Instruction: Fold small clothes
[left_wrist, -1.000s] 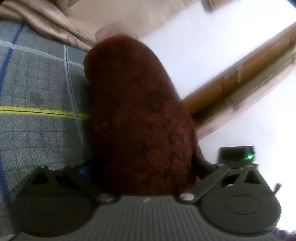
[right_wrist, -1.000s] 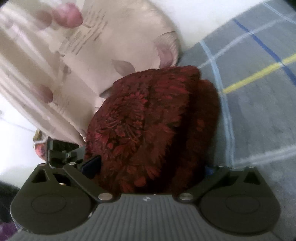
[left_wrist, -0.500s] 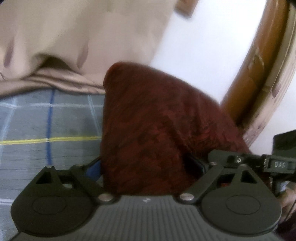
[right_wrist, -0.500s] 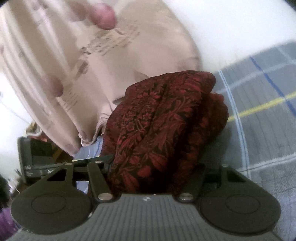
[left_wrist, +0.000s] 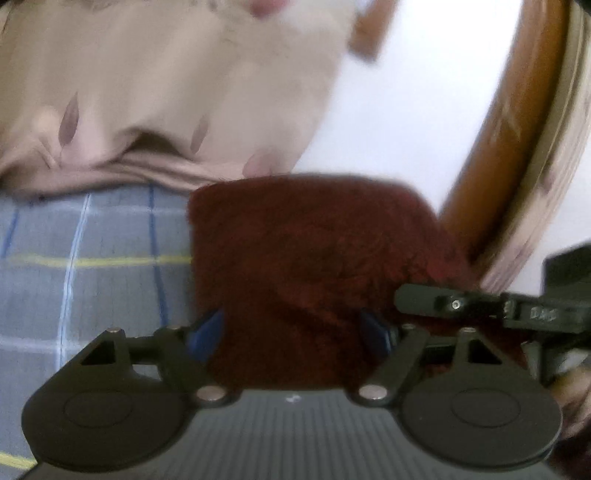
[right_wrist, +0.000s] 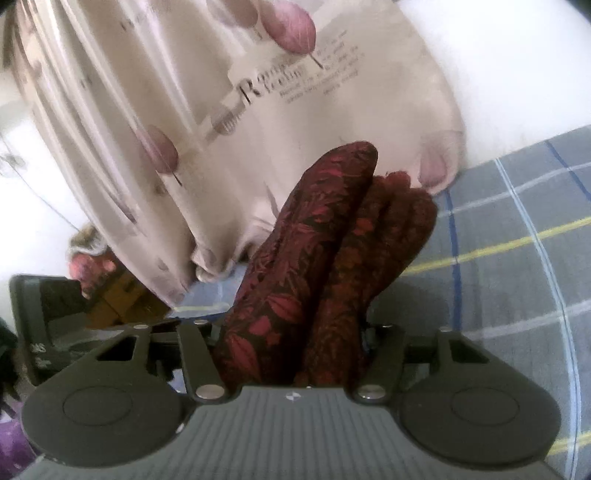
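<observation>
Left wrist view is showing the dark red garment (left_wrist: 306, 266) filling the centre of the frame, and the left gripper (left_wrist: 291, 332) is pinching it, blue pads pressed into the cloth on both sides. In the right wrist view the same garment (right_wrist: 317, 258) is standing in doubled layers in the middle of the frame, floral side at left, and the right gripper (right_wrist: 291, 343) is clamping its lower edge. A second ago the cloth was hanging broader and rounder in both views; now it is narrowing into stacked folds, and the other gripper's body is crowding the frame edge, so the two ends are probably being brought together for a fold. Below, the grey plaid bed cover (right_wrist: 517, 258) is lying under the garment, with the beige printed curtain (right_wrist: 229, 122) behind and a wooden frame (left_wrist: 517, 147) at upper right.
</observation>
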